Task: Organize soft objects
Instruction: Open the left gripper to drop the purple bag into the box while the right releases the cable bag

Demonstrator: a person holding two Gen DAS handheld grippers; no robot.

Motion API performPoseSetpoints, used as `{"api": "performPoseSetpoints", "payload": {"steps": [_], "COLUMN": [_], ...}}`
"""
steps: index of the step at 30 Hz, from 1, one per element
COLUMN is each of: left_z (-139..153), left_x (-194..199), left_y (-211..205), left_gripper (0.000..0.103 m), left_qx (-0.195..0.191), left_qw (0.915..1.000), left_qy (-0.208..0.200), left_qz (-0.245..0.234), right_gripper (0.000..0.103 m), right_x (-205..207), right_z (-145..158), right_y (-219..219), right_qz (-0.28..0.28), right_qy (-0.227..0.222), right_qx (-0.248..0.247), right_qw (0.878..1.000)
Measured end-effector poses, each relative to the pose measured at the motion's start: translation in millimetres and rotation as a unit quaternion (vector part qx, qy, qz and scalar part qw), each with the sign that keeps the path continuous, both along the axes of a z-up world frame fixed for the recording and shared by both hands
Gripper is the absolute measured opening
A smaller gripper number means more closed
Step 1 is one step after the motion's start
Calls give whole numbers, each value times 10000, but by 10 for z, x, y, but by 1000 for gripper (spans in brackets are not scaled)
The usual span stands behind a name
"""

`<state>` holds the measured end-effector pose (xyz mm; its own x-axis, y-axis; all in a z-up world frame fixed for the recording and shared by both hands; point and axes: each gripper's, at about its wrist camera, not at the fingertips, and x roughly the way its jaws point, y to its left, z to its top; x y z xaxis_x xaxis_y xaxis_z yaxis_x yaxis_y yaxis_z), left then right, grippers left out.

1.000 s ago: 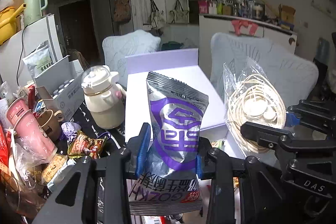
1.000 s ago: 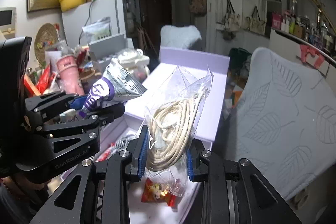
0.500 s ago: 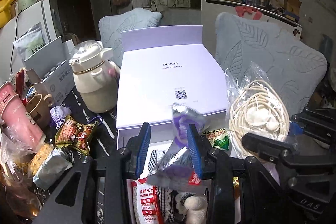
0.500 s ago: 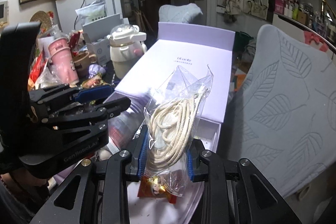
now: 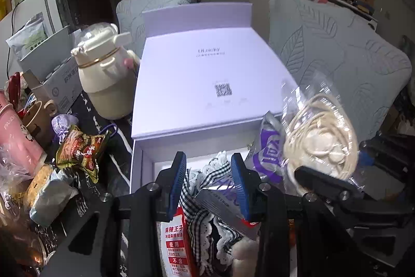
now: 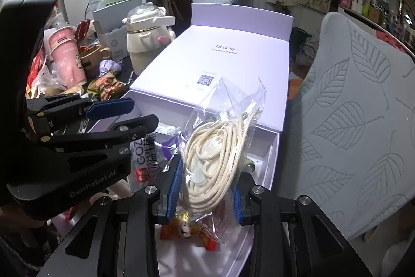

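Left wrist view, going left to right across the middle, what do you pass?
Pink cup → red snack packet → cream kettle → white box lid → bagged rope coil → leaf-pattern cushion.

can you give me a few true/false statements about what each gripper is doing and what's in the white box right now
1. The right gripper is shut on the bag of cream cord. True.
2. The left gripper grips the silver and purple snack bag. False: it is open, and the bag lies in the white box.
3. The box's lid is closed. False: the lid is folded back.
4. A cream jug stands left of the box. True.
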<state>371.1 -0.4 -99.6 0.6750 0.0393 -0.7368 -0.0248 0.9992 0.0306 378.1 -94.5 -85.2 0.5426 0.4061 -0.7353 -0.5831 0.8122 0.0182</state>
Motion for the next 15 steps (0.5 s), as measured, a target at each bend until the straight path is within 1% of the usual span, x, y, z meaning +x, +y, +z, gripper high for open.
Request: {"api": "performPoseSetpoints", "payload": {"steps": [6,9,10,11,13,15], "left_z": [-27,-17,0,15,65,106], "left_x": [14,-2,-20,-36,-84,-122], "left_y": [26,30,30,27,21,32], "left_gripper": [36,36,36,36,36,36], "left_qx": [-92,-45,-13,14,91,59], "left_qw": [9999,9997,9995,9995,9993,9992], "left_qy": [83,118,101,73,-31,-115], "left_qz": [88,228,295,317,361,387], "right_gripper": [35,36,41,49,50,53], "right_x": [41,35,24,10,-5,-19], "right_z": [-20,-14,-1,14,46,78], "right_y": [9,19,24,37,49,51], "right_qz": [-25,-28,-10,39,47,55], "right_qy": [72,86,75,63,32,19], "right_qx": [-61,-115,-145,-188,-267,-314], "right_qw": [10000,9999,9999,9998,9996,9995]}}
